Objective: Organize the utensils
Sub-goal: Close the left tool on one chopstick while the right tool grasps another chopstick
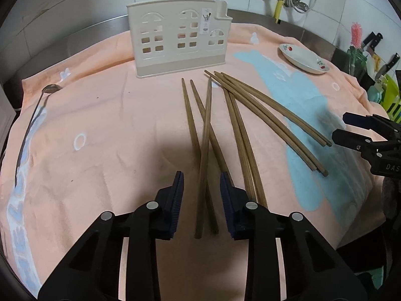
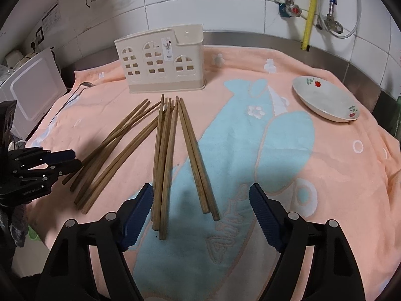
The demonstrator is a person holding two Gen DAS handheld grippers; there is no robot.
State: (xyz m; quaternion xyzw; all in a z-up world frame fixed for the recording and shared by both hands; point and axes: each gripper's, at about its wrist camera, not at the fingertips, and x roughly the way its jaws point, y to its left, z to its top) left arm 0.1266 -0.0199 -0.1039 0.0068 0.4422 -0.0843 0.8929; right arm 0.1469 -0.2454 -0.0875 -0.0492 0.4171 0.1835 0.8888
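- On the peach towel, wooden chopsticks lie loose in fanned groups, near the front of the cream house-shaped utensil holder, which stands at the far side.
- Left gripper hangs over the near ends of three crossed chopsticks, its jaws apart and straddling them, nothing clamped yet.
- Right gripper hovers with jaws wide apart over the middle bundle's near ends, holding nothing.
- Judging by this, gathering is in hand: next, a gripper must close on a bundle and lift it to the holder's top.
- A spoon lies far left; a flowered dish sits far right.
- Readable writing: "DAS" on the right gripper's body; the holder's small sticker is illegible.
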